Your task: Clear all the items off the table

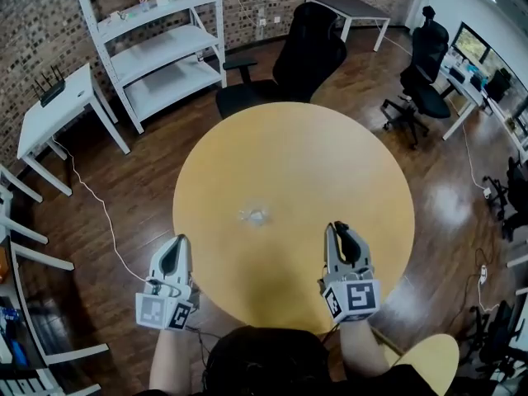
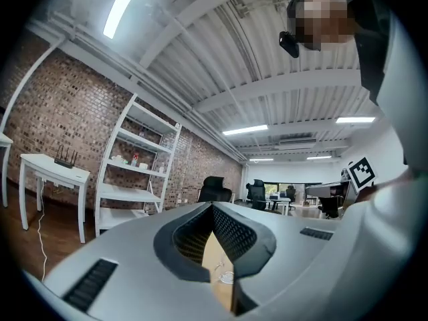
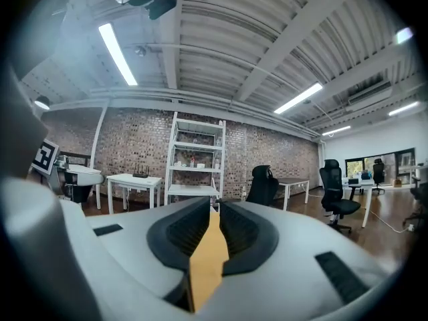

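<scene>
The counter (image 1: 293,172) is showing a round top with a smooth, matte, pale yellow wood-tone surface. One task item is lying on it: a small clear crumpled object (image 1: 255,215), near the middle of the top and slightly towards the person. Its material is looking like thin transparent film, but its exact shape is too small to make out. In the left gripper view it is appearing only as a faint clear ring low in the gap behind the closed jaw tips.

The left gripper (image 1: 175,244) is hanging just off the near-left edge of the counter, over dark glossy wood flooring. Its grey moulded jaws, lined with black ribbed pads, are meeting at the tips and gripping nothing. The right gripper (image 1: 341,231) is sitting over the near-right part of the counter. Its jaws are all but closed, leaving a narrow slit, and nothing is standing between them. Both grippers are well apart from the clear object.

Beyond the counter, a black mesh-backed office chair (image 1: 301,56) is standing against the far edge, with a white metal shelf unit (image 1: 161,48) against a rough brick wall. The small things on its top shelf are too small to identify. A rounded yellow seat (image 1: 431,361) is being cut off at the bottom right.
</scene>
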Action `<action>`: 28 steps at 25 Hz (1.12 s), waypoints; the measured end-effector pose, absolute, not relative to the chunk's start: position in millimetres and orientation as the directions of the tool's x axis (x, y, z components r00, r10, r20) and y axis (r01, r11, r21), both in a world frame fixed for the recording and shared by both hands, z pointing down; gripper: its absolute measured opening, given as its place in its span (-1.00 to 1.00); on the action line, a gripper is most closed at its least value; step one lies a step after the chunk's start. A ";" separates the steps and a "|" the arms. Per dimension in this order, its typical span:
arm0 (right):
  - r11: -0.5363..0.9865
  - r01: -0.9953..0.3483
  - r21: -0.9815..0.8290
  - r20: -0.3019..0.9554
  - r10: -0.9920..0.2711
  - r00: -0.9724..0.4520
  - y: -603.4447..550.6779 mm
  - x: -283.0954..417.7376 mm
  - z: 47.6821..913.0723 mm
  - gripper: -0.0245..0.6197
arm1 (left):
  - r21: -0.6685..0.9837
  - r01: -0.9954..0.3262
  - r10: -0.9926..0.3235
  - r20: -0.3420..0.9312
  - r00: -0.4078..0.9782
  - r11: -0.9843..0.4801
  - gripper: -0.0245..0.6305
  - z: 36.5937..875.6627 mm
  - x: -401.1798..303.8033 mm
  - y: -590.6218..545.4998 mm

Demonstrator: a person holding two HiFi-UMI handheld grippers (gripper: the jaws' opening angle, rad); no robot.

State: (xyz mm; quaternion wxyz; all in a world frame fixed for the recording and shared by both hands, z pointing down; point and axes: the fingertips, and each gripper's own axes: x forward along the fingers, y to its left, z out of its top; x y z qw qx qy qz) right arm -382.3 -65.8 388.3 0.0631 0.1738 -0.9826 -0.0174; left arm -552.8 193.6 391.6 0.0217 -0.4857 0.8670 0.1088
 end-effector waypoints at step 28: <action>0.909 -0.403 -0.106 0.462 -0.314 -0.829 -126.2 -399.2 557.2 -0.82 | 0.088 -0.805 -0.791 0.272 -0.548 0.587 -0.44 607.5 -608.4 40.9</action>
